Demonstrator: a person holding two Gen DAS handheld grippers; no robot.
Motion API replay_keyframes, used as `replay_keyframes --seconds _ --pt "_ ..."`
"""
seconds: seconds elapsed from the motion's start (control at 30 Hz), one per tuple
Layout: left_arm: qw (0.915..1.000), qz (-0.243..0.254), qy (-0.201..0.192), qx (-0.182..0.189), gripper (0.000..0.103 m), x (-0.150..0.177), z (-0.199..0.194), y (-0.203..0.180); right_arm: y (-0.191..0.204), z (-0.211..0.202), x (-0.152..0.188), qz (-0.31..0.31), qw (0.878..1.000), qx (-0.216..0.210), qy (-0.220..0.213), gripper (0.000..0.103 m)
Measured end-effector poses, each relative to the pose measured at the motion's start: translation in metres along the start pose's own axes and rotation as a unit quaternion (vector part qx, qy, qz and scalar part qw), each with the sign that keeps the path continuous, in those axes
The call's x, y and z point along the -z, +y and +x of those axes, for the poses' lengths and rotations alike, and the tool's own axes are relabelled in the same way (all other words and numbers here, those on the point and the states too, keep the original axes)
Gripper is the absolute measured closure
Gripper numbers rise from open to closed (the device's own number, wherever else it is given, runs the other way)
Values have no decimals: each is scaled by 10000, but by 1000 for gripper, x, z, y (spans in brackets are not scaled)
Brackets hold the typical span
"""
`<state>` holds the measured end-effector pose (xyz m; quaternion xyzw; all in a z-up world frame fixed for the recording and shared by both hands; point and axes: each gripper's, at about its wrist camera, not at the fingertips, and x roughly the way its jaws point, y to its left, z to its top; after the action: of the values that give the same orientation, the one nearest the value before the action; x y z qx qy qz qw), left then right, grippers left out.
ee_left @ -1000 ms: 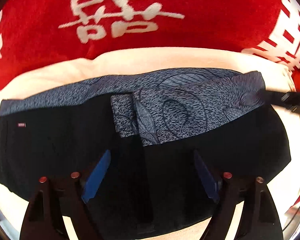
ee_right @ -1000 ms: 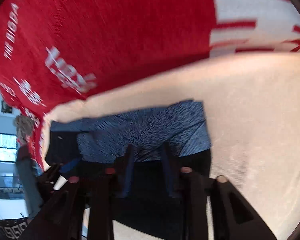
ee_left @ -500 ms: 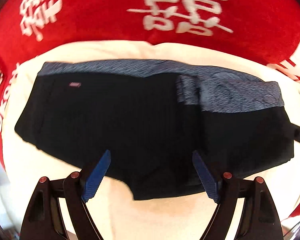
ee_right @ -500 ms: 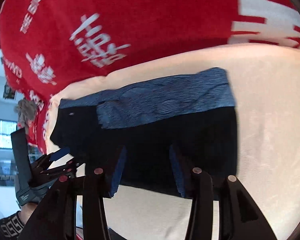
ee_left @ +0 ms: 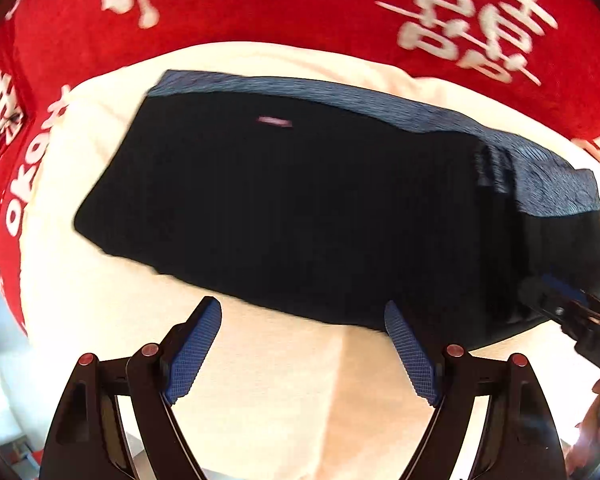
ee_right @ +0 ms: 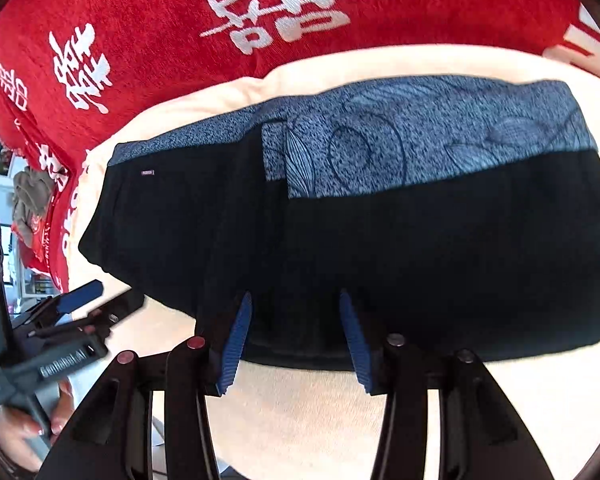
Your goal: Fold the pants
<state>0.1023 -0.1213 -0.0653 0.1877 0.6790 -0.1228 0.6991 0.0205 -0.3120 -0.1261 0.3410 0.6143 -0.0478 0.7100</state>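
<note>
Far left, right wrist view: your left gripper [ee_right: 82,300] sits off the near-left corner of the pants [ee_right: 380,248], over the cream cloth [ee_right: 300,412]. One blue pad shows plainly, and your hand [ee_right: 28,412] wraps the handle below it.

From the left wrist view, your left gripper [ee_left: 302,344] stands wide open, blue pads [ee_left: 194,354] well apart, nothing between them. It hovers over bare cream cloth [ee_left: 284,400], just short of the pants' near edge.

Centre: the pants [ee_left: 300,208] lie folded into a flat black block on the cream cloth, which itself lies on a red blanket [ee_left: 300,4] with white characters. A blue-grey patterned waistband [ee_right: 420,140] runs along the far edge, broad and leafy-printed on the right half, a narrow strip on the left. A small pale label [ee_right: 147,172] sits near the far-left corner.

Right of centre: your right gripper [ee_right: 294,330] is partly open, pads [ee_right: 236,340] set at the pants' near hem with black fabric lying in the gap. The jaws are not closed on it; whether the pads touch the cloth, you cannot tell.

Far right, left wrist view: the right gripper [ee_left: 556,300] tip shows blurred at the pants' near-right corner.
</note>
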Motion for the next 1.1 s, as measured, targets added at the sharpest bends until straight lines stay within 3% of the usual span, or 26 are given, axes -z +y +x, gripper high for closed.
replay_keyframes --seconds 0.17,0.4,1.1 --pt "9992 -382 -24 92 18 3 -3 31 3 1 -5 198 9996 148 149 53" --pt "9977 -661 -19 112 18 8 4 57 29 6 0 -188 9967 772 174 48" --pt "9963 -848 -3 153 18 5 8 75 38 16 -4 -319 9941 976 349 35"
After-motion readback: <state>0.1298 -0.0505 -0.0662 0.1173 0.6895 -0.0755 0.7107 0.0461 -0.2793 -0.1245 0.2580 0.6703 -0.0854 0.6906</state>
